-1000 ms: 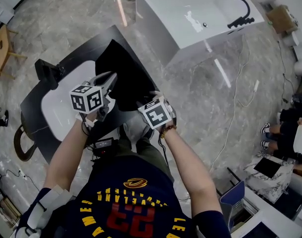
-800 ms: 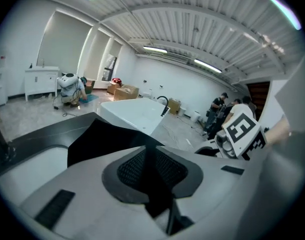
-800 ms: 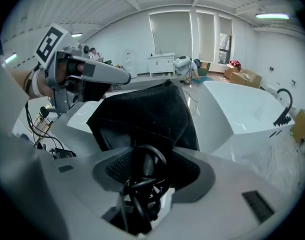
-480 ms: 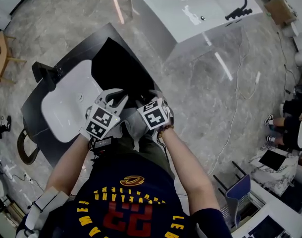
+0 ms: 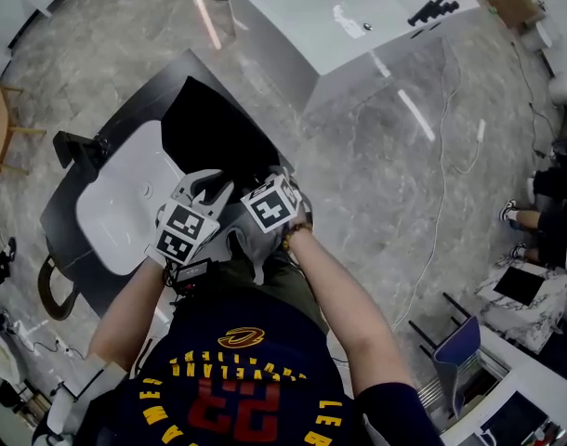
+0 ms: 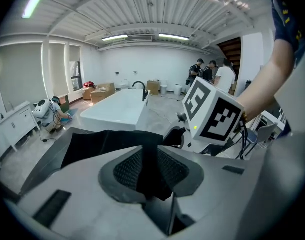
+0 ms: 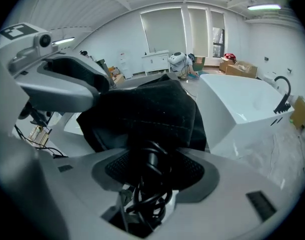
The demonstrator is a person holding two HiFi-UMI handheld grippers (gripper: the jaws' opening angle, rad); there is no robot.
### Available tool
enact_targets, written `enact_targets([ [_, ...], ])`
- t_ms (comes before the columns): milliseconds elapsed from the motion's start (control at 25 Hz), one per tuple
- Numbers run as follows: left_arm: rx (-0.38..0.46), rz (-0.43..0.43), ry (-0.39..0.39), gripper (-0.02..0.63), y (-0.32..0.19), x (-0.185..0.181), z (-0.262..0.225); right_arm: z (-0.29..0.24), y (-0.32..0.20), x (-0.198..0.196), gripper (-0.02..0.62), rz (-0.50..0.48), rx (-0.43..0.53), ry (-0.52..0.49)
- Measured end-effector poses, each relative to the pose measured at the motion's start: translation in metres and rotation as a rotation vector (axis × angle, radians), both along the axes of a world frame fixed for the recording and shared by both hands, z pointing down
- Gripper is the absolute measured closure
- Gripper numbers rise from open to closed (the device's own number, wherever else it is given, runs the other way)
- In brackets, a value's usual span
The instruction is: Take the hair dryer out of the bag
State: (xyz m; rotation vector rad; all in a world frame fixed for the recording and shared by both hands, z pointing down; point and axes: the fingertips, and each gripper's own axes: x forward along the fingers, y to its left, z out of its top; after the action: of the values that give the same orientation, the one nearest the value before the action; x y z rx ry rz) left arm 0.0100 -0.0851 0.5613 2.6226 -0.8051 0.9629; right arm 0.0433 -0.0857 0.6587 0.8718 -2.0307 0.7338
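A black cloth bag (image 5: 214, 133) lies on the dark counter (image 5: 139, 91) beside the sink. My right gripper (image 5: 263, 182) reaches into its near end. In the right gripper view those jaws (image 7: 150, 159) are shut on a glossy black hair dryer part with its coiled cord (image 7: 147, 189), at the mouth of the bag (image 7: 152, 109). My left gripper (image 5: 217, 182) sits just left of it. A fold of the bag (image 6: 107, 144) runs between its jaws (image 6: 150, 156), which have just been opening. I cannot see the pads pressing on the fold.
A white sink basin (image 5: 116, 203) with a black faucet (image 5: 79, 145) is set in the counter left of the bag. A white bathtub (image 5: 311, 17) stands beyond on the marble floor. People (image 5: 544, 212) are at the far right and a wooden chair (image 5: 0, 110) at the left.
My left gripper has swung from over the sink's edge to the bag's near end, beside the right gripper, and rolled over. The right gripper has sunk slightly.
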Motion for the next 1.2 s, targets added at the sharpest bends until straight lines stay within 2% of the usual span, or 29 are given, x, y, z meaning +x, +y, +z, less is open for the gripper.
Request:
enact_targets([
  [240,-0.020,-0.047,0.027,0.535,-0.001,-0.008,-0.001,0.008,-0.006,-0.008,0.371,-0.014,-0.093,-0.008],
  [640,-0.032,-0.123,0.079,0.537,-0.010,-0.026,-0.004,-0.002,0.016,-0.002,0.371,-0.011,-0.158,0.045],
  [800,-0.040,-0.143,0.109,0.536,-0.013,-0.029,-0.004,-0.010,0.030,0.014,0.371,-0.014,-0.169,0.093],
  [920,-0.044,-0.151,0.124,0.536,-0.015,-0.030,-0.006,-0.018,0.041,0.023,0.371,-0.018,-0.176,0.083],
  [1040,-0.052,-0.156,0.129,0.537,-0.016,-0.031,-0.006,-0.025,0.052,0.045,0.371,-0.007,-0.190,0.117],
  [1200,-0.064,-0.166,0.141,0.537,-0.015,-0.031,-0.005,-0.027,0.072,0.066,0.371,0.018,-0.217,0.090],
])
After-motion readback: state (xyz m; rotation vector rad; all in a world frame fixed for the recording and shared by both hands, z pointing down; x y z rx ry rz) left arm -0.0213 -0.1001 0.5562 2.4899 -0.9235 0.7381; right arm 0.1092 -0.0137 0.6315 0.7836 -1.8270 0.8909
